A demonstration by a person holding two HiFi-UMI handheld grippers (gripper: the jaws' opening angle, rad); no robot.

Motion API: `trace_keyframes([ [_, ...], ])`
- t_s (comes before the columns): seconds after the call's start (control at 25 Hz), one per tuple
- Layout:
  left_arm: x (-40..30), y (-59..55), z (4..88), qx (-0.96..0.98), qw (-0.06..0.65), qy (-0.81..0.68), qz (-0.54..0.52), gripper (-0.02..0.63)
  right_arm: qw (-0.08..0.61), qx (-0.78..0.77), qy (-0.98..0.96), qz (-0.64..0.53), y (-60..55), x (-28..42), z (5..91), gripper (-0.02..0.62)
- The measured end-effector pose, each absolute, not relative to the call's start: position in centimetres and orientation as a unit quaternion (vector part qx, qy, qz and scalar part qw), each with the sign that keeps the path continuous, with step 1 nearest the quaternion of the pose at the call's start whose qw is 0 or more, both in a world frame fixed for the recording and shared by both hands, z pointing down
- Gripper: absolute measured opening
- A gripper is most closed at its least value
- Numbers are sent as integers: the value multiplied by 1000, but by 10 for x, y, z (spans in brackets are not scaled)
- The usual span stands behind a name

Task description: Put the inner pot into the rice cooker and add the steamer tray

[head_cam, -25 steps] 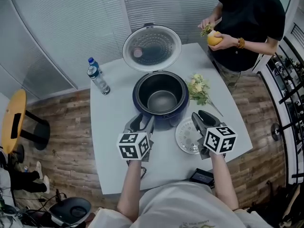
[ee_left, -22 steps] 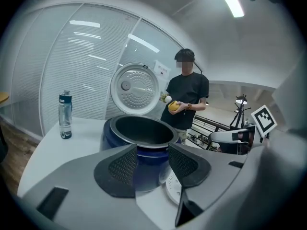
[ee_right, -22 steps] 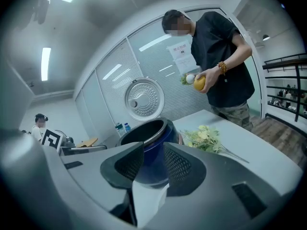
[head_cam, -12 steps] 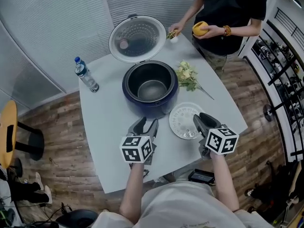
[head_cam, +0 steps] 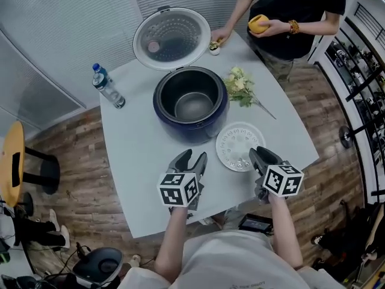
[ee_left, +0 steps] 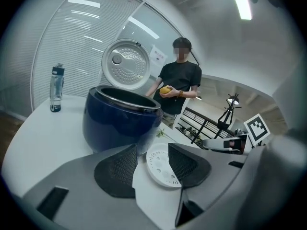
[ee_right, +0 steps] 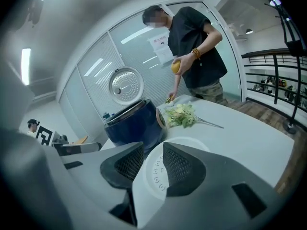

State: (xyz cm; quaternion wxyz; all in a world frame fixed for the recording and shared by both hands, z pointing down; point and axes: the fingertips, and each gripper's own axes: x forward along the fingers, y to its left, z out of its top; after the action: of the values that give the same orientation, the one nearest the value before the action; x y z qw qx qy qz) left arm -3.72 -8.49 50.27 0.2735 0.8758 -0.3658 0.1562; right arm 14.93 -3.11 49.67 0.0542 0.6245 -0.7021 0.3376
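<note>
Right gripper (ee_right: pixel 153 150), mesh-textured pads (ee_right: pixel 176 166) apart, near round perforated, perhaps plastic, steamer tray (head_cam: pixel 240 144).

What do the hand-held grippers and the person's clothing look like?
The left hand-held gripper and right hand-held gripper each have grey jaws, dark meshed pads and a white cube with black square markers. The person wears a pale short-sleeved shirt.

A clear water bottle (head_cam: pixel 107 85) with a blue cap stands upright near the white table's (head_cam: pixel 138 161) left edge. A bunch of pale flowers (head_cam: pixel 239 88) lies toward the right edge. At the far corner a person (head_cam: pixel 295 11) in a black shirt holds a yellow fruit (head_cam: pixel 258 23), the other arm (head_cam: pixel 237 11) reaching down to the tabletop. A yellow stool (head_cam: pixel 11 161) stands on the wooden floor (head_cam: pixel 78 161)
</note>
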Motion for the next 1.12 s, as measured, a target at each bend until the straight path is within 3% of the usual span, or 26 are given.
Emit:
trace_keyframes([
  [1.12,10,-87,624,808,382,-395,213,202,137,623,-663,391,-50,240,619,133],
])
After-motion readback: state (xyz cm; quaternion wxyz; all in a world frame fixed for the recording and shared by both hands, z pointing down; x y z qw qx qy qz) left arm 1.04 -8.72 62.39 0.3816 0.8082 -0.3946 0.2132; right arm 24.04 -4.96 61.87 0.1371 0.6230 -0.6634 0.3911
